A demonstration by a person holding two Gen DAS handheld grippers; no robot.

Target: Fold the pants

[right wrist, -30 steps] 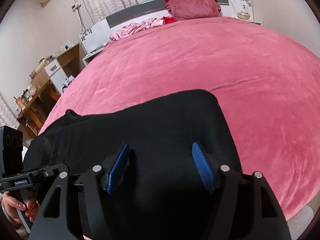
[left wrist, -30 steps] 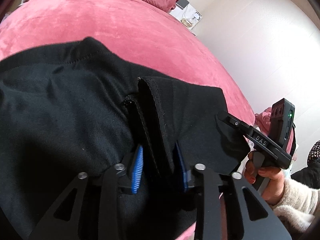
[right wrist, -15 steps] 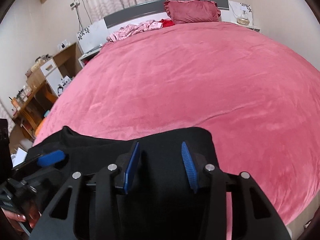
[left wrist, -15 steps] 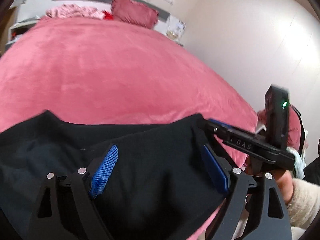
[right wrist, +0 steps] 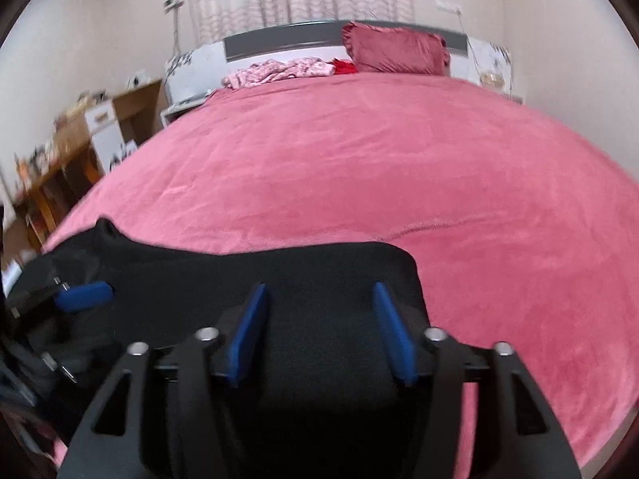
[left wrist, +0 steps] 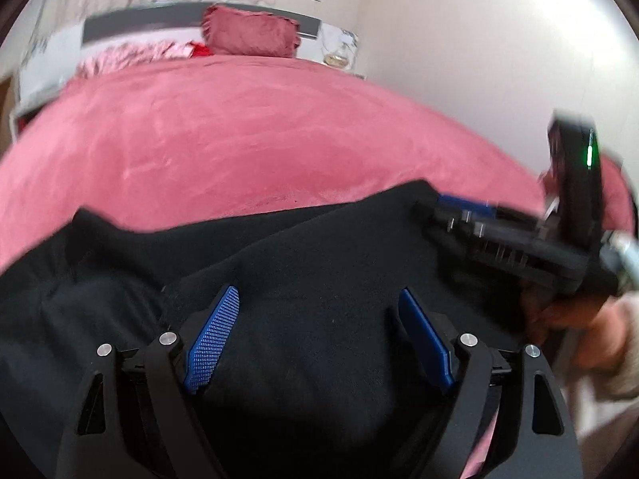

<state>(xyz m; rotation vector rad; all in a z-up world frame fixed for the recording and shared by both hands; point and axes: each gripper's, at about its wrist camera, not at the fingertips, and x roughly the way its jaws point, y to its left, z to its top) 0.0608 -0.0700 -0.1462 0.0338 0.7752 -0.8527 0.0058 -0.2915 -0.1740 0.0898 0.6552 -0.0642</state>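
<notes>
Pants (left wrist: 279, 319) lie as a black folded bundle at the near edge of the pink bed (left wrist: 239, 131), right under both grippers. Judgement: soft, limp knit, light, no stiffness, so it will sag and unfold if lifted by one point; layers can slide over each other. Best hold looks like pinching all layers at the two outer corners of a folded edge, one gripper per corner, and keeping the edge taut. Left gripper (left wrist: 319, 339): jaws stand wide, nothing pinched, cloth lies below and between the pads without them pressing on it. Right gripper (right wrist: 319, 331): jaws have just been opening from a narrower gap, now moderately wide, hovering over the bundle's right end with cloth under them but no grip. Both views are motion-blurred, so light pad contact can't be ruled out.
</notes>
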